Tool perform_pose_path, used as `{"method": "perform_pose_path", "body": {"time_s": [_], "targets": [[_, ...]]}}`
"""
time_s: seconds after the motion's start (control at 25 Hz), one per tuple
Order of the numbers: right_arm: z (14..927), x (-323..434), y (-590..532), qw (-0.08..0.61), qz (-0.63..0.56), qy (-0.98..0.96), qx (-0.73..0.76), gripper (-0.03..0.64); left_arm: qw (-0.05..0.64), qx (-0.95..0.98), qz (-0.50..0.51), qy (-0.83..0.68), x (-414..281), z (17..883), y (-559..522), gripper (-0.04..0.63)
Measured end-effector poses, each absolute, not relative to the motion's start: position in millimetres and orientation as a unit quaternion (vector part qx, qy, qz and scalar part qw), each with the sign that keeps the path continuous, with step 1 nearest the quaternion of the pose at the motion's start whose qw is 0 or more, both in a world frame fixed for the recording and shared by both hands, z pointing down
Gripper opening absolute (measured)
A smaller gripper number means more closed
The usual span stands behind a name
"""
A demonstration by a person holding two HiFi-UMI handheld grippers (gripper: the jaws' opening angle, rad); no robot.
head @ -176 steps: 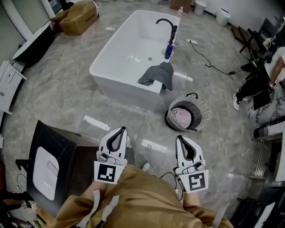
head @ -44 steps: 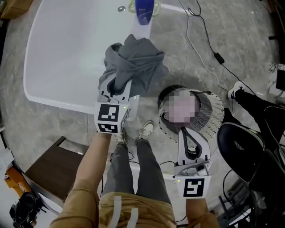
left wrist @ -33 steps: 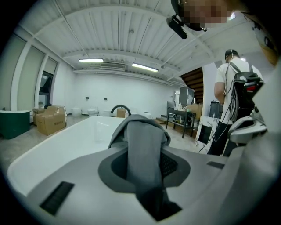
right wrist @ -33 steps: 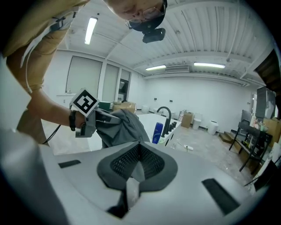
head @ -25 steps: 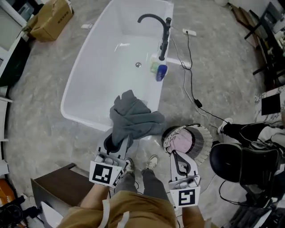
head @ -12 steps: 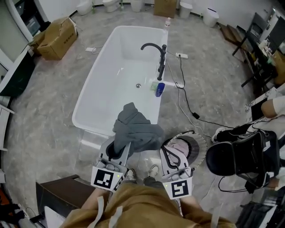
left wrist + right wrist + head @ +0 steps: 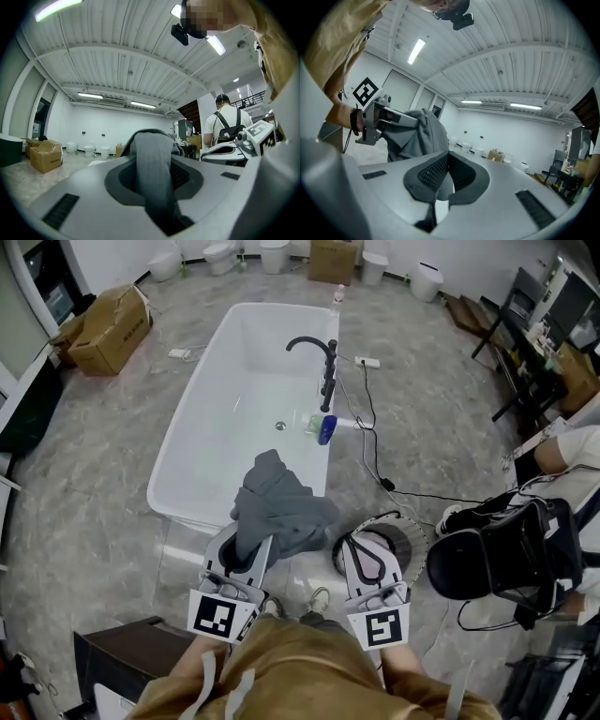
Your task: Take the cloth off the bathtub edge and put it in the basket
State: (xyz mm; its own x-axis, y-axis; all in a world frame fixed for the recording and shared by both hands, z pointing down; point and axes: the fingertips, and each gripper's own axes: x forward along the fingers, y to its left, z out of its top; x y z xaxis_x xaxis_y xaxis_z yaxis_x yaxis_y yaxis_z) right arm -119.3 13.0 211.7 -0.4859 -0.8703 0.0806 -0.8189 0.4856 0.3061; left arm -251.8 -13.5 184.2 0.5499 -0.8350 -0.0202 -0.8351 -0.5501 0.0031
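A crumpled grey cloth [image 7: 278, 509] hangs from my left gripper [image 7: 247, 542], which is shut on it in front of the near end of the white bathtub [image 7: 192, 442]. In the left gripper view a strip of the cloth [image 7: 153, 180] runs between the jaws of that gripper [image 7: 154, 140]. My right gripper [image 7: 362, 546] is shut with nothing in it and hovers over the round wicker basket [image 7: 415, 532], which holds something pale pink. The right gripper view shows its jaws [image 7: 447, 158] together, with the cloth [image 7: 415, 136] and the left gripper [image 7: 377, 117] to the left.
A black faucet [image 7: 314, 351] and a blue bottle [image 7: 325, 430] sit on the tub's right edge. Cables [image 7: 375, 460] trail across the floor. A black chair [image 7: 502, 559] stands right of the basket, a dark cabinet [image 7: 117, 662] at lower left, and a cardboard box [image 7: 103, 329] at far left.
The left gripper has kept its hold on the cloth, clear of the tub edge. The right gripper has drifted up and left over the basket, closer to the left one.
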Motion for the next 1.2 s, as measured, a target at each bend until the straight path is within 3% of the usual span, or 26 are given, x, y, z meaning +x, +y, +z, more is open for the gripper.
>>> {"method": "perform_pose_path", "body": {"time_s": [0.56, 0.92, 1.2], "targets": [[207.9, -78.3, 84.9, 0.147, -0.084, -0.743, 0.647, 0.006, -0.017, -0.941, 0.043, 0.337, -228.5, 186.8, -2.5, 0.100], [218.2, 46.4, 174.0, 0.146, -0.064, -0.671, 0.724, 0.006, -0.030, -0.964, 0.048, 0.260, -105.6, 189.0, 39.4, 0.100], [200.0, 131.4, 180.2, 0.129, -0.052, -0.671, 0.728, 0.006, -0.053, -0.960, 0.039, 0.272, -24.7, 185.0, 31.9, 0.100]]}}
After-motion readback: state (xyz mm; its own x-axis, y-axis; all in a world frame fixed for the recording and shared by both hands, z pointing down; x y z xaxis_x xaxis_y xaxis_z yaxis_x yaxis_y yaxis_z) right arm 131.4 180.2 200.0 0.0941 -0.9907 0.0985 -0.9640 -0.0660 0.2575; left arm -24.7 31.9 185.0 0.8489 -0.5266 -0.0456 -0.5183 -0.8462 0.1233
